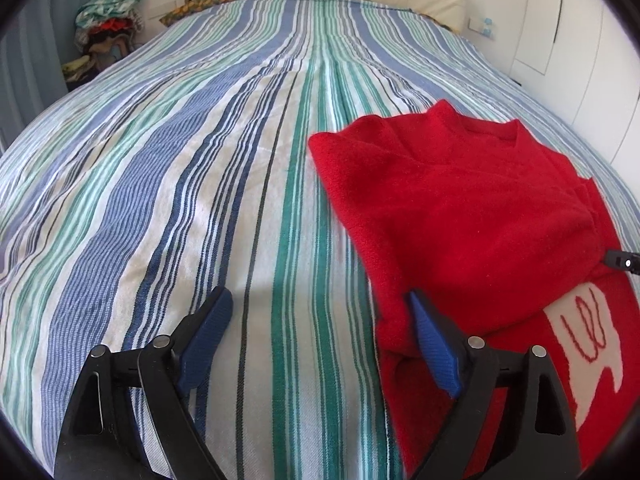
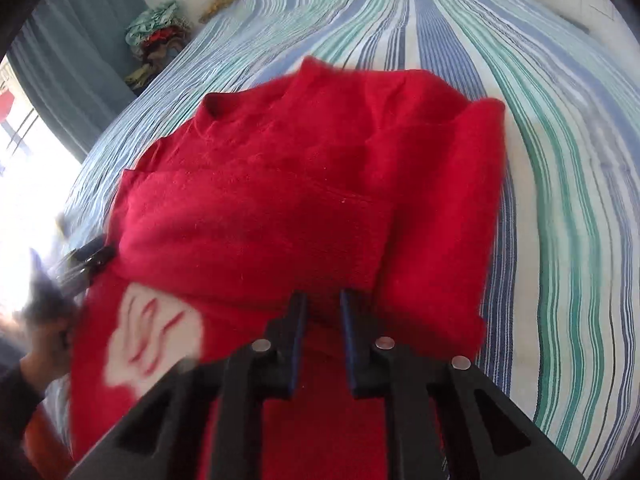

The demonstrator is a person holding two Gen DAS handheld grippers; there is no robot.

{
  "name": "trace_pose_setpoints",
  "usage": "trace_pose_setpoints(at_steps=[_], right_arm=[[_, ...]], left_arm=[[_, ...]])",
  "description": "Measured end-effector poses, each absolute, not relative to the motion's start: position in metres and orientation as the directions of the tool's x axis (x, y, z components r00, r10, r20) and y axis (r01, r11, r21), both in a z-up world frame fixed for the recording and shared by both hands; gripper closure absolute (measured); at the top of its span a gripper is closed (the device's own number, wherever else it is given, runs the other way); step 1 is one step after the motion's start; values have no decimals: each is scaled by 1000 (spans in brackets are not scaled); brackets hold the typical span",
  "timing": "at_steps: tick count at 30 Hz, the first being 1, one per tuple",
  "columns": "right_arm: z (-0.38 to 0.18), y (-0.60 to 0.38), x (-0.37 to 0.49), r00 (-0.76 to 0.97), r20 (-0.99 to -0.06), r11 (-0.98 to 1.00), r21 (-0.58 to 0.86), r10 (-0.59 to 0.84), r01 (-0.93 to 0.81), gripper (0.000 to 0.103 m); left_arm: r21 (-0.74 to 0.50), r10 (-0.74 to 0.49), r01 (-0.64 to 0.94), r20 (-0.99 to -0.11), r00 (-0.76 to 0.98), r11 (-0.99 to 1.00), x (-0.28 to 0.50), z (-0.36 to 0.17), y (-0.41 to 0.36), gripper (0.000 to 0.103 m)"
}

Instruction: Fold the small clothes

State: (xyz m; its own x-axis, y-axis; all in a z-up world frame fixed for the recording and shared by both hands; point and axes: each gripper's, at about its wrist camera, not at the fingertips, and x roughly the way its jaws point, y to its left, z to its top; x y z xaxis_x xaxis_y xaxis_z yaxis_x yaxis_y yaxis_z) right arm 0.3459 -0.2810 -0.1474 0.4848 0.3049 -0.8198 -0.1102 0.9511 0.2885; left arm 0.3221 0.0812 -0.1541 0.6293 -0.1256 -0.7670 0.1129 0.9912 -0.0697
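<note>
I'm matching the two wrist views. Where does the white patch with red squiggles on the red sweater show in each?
Left wrist: white patch at lower right, beside the open left gripper.
Right wrist: white patch at lower left, left of the right gripper.
Shared landmark: the clothes pile beyond the bed's far left corner.

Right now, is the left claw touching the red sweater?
Touching. The left wrist view shows the open left claw with one finger pressed against the sweater edge.
</note>
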Motion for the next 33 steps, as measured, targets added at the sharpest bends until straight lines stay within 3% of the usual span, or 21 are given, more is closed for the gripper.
trace_pose_setpoints(at_steps=[1,6,8,10,11,16,20,23,33], right_arm=[[-140,-283,339,507,-822,964,250,260,-90,82],[-104,-301,278,569,-794,976,190,214,-102,75],[-94,-304,241,597,-778,981,153,195,-120,65],[-89,-305,200,625,-762,986,124,168,-114,47],[-88,-303,181,635,-756,987,113,160,-114,46],[-101,-267,99,630,-756,983,103,177,-153,45],[-127,-240,64,571,-788,970,139,232,-201,46],[-153,-235,52,486,-855,979,108,180,-172,45],[-113,-271,19,655,-748,992,121,106,-23,45]], left_arm=[[-80,-124,98,-769,628,992,318,-152,87,11],[-32,-60,57,-789,611,998,269,-139,103,12],[-34,-68,66,-788,612,997,235,-132,104,12],[-40,-83,83,-786,613,996,197,-124,97,11],[-42,-94,98,-783,615,994,178,-121,90,10],[-46,-171,222,-791,587,974,98,-120,42,10],[36,-97,248,-858,504,968,74,-155,20,10],[13,-108,227,-852,512,974,67,-149,27,10],[3,-52,93,-808,587,996,67,-133,60,9]])
